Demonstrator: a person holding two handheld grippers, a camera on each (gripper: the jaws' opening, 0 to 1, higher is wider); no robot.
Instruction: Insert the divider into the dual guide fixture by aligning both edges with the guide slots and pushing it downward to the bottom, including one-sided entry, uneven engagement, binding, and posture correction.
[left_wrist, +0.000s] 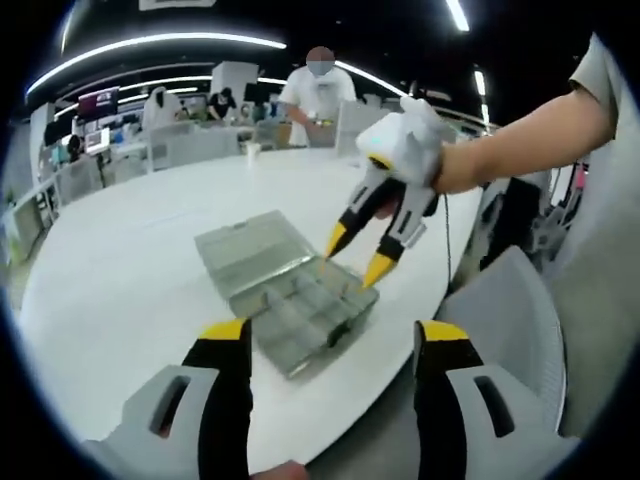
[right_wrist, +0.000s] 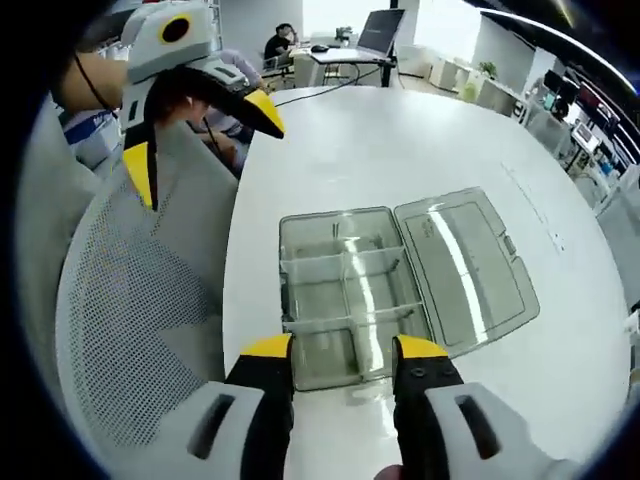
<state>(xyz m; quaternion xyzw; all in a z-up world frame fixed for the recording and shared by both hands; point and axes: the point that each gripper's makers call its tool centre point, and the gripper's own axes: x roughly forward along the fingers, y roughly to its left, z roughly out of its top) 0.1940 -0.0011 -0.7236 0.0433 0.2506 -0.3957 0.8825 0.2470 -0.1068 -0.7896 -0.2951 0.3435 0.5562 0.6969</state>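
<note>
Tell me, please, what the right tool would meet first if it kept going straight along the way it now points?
Most likely the near edge of the clear compartment box: the right tool, its jaws open, points straight at the box on the white table. Depth is hard to judge, so it may be just short of touching.
</note>
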